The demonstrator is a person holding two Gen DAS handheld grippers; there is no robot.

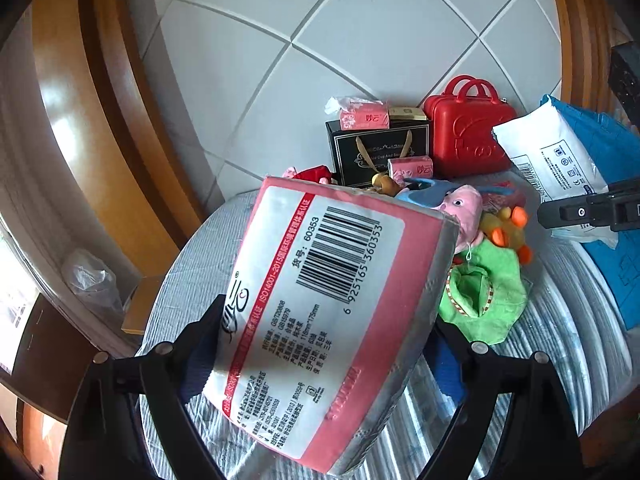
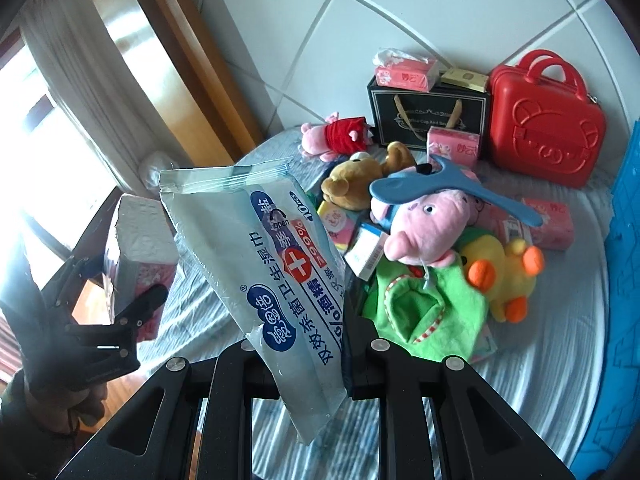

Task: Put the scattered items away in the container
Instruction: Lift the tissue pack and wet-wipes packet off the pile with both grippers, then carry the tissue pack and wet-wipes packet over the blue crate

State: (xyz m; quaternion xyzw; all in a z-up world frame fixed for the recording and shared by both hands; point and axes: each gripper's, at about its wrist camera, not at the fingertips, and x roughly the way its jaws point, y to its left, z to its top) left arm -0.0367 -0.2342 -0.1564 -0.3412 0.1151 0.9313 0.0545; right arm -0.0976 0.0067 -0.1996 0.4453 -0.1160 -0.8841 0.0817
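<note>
Left wrist: left tongs (image 1: pixel 320 344) grip tissue pack (image 1: pixel 320 320); right tongs (image 2: pixel 308 364) pinch wipes pouch (image 2: pixel 280 272).

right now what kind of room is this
Probably a bedroom at home: a bed with a striped sheet strewn with plush toys such as a pink pig, a curtained window, and white tiled floor.

A bed with a blue-striped sheet (image 2: pixel 540 360) carries plush toys mid-bed (a pink pig (image 2: pixel 424 228), yellow duck (image 2: pixel 504 276)); a red case (image 2: pixel 548 128) and black gift bag (image 2: pixel 428 116) stand along its far edge.
</note>
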